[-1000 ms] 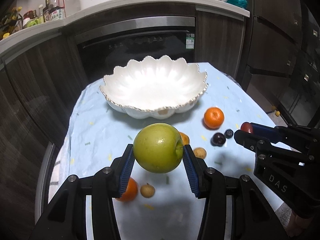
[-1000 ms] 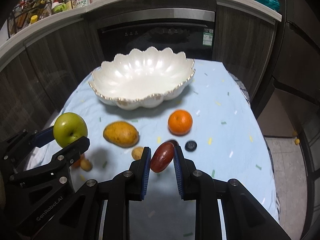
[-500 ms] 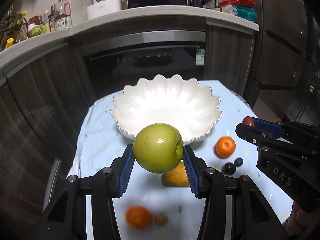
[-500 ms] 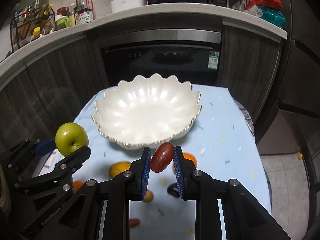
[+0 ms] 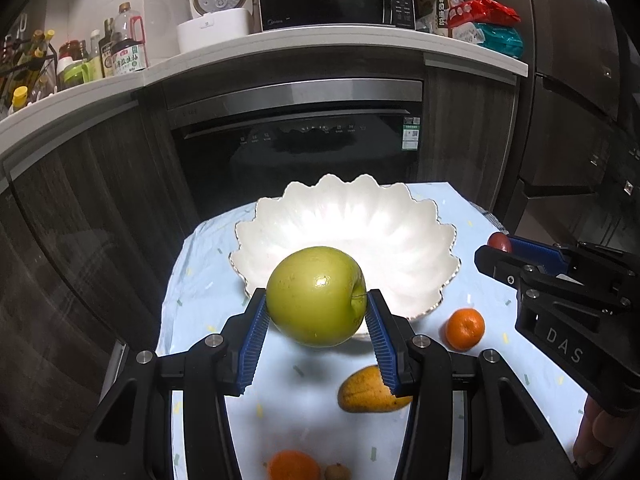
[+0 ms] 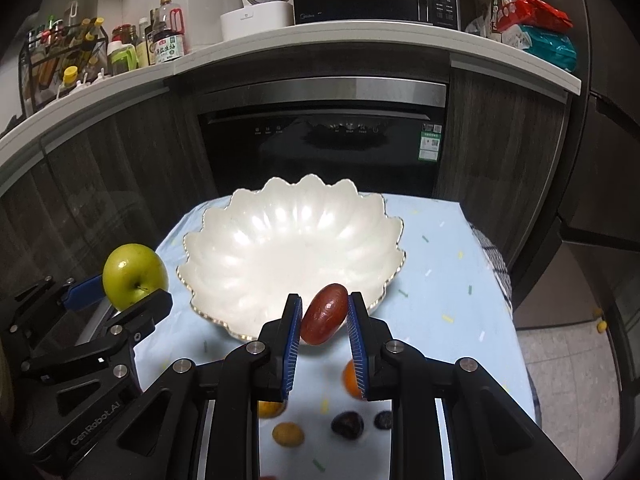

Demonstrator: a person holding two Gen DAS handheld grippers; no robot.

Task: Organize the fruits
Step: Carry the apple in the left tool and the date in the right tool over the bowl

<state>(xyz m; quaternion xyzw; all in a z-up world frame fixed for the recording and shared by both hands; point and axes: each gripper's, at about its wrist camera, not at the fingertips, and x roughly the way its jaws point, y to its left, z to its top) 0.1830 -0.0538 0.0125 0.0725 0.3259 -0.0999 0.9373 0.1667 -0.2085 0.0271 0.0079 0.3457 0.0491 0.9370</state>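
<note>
Two claws carry fruit: the left claw (image 5: 316,330) is clamped across a green apple (image 5: 316,296), the right claw (image 6: 324,322) pinches a small reddish-brown fruit (image 6: 324,314). Both hang just short of the empty scalloped white bowl (image 6: 280,240), apparently for dropping in. Oranges (image 5: 465,329) and a yellow mango (image 5: 368,392) wait on the worktop (image 5: 208,280).
</note>
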